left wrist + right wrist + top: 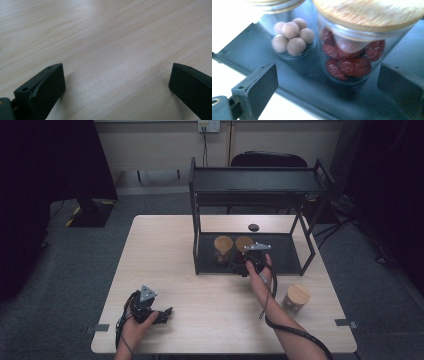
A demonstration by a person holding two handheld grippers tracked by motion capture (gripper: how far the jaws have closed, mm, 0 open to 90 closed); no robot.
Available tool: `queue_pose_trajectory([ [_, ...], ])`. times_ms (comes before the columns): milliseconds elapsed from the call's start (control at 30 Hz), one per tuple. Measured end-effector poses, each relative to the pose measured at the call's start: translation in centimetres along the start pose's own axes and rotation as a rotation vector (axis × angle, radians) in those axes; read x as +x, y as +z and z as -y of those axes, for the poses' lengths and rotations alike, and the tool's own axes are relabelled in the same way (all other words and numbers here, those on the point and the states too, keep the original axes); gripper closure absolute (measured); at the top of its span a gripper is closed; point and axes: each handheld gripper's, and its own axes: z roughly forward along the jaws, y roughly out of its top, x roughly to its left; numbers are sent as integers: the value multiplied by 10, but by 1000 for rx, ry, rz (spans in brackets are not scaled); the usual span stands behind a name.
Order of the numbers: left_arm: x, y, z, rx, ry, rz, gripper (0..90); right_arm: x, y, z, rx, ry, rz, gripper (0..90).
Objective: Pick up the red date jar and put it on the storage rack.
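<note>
- Right gripper [243, 265] at the front edge of the rack's [200, 245] lower shelf, jaws spread wide, nothing pinched. The red-fruit jar [352, 60] stands between the jaws in the right gripper view but the pads are clear of the glass.
- That jar sits upright on the dark shelf, wood lid [372, 12] on. A 2nd jar w/ pale round balls [292, 37] stands just beside it, farther in. From the high view both lids show as tan discs [223, 243] under the rack's top tier.
- 3rd jar [296, 297] w/ wood lid stands on the tabletop [200, 280] near the right forearm, well apart from the rack.
- Left gripper [162, 314] rests low on the tabletop, front left; jaws spread, only bare wood grain between them.
- Handling, as a judgement: glass wall = stiff, smooth, prob. slippery; breaks if dropped or knocked on the rack frame. Contents look loose, so moderate weight, may shift if tilted.
- Where to hold: mid-body of the glass, below the lid, pads on opposite sides. Can't tell if the lid is tight, so don't lift by it.
- Risk: neighbour jar is close; a wide approach could nudge it. Low clearance under the top tier, so draw it out level before raising.
</note>
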Motion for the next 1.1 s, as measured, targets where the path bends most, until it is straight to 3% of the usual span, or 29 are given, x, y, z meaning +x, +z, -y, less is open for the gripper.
queue_pose_trajectory([
  [600, 0, 0, 0, 0, 0, 0, 2, 12, -20, 11, -8, -47, -44, 21],
  [1100, 0, 0, 0, 0, 0, 0, 2, 27, -38, 19, -4, -101, -117, 25],
])
